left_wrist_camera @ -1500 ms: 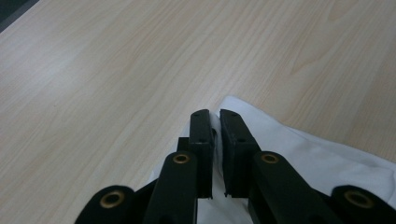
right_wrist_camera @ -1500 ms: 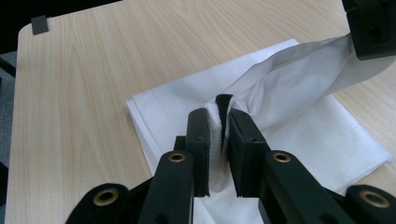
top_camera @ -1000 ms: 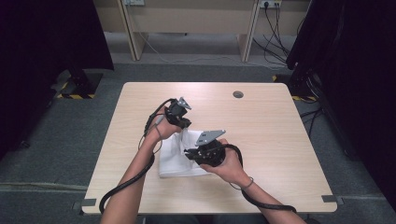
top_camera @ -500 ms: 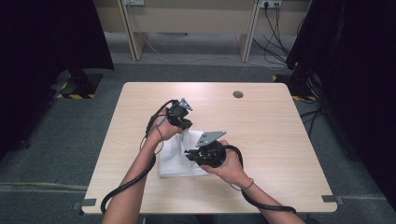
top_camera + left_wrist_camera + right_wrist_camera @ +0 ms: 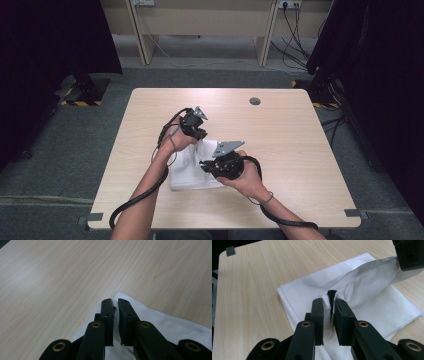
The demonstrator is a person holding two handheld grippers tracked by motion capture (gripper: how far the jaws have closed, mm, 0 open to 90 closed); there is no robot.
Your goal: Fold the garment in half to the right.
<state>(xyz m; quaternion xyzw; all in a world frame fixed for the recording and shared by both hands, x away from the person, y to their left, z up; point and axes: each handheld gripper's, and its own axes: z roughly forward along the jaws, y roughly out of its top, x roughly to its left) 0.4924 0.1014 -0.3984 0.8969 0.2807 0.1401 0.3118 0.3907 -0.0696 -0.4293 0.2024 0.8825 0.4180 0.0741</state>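
Grey carpet, dark curtains and a pale wooden table (image 5: 300,150) make up your workspace from the high view. On the table lies a folded white cloth (image 5: 192,170), toward your side and left of centre. Your left gripper (image 5: 199,134) sits at the cloth's far corner and your right gripper (image 5: 207,167) over its middle. Compared with the earlier high views, almost nothing has shifted: both hands have kept their places and the cloth lies the same way, so you seem to be paused with both grips set, ready to lift or fold the top layer.

Looking along the left gripper (image 5: 115,302), its jaws are pressed nearly together, pinching the corner of the cloth (image 5: 162,320) just above the bare wood.

Looking along the right gripper (image 5: 329,302), its jaws are clamped on a bunched fold of the cloth (image 5: 312,285). A raised band of fabric runs from there up to the other gripper at the top right corner.
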